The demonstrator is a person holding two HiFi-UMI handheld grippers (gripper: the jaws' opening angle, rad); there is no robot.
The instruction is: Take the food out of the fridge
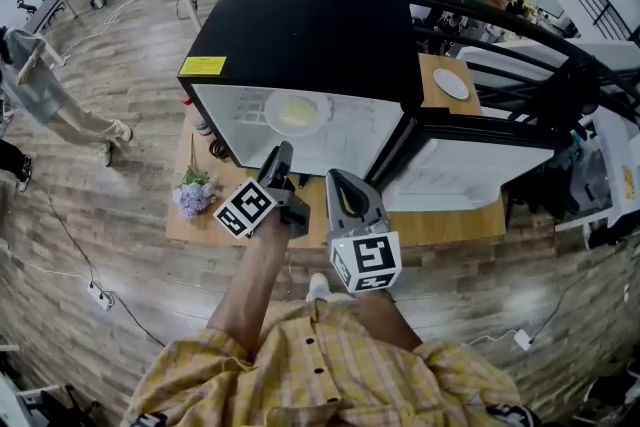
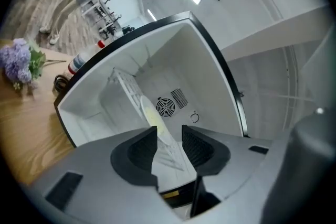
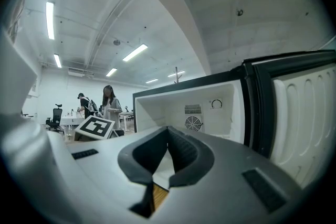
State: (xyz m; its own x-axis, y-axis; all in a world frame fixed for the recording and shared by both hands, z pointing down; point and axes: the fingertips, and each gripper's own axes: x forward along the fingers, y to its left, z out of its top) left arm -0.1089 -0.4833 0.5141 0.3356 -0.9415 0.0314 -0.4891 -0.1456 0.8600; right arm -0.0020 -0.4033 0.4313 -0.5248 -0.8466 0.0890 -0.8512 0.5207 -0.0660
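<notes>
Food (image 1: 297, 111): pale yellow, on a white plate (image 1: 276, 105) on the wire shelf (image 2: 122, 83) inside the open fridge (image 1: 300, 25).
Plate's lie: flat, face up; round, no long axis shows.
Left gripper (image 1: 281, 161): jaws wide, nothing between them, aimed at the plate.
Right gripper (image 1: 341, 181): jaws together, empty, facing the opening.

Wooden surface (image 1: 440, 225) with a black fridge (image 1: 310, 35) sitting on it, door swung open. Purple flowers (image 1: 192, 193) lie near the front left corner, and there are a couple of bottles (image 1: 203, 125) right by the fridge's left side. Inside, a wire shelf (image 2: 128, 89) carries a plate (image 1: 293, 112) of yellowish food. A second plate (image 1: 450, 83) sits on the wood behind the door.
</notes>
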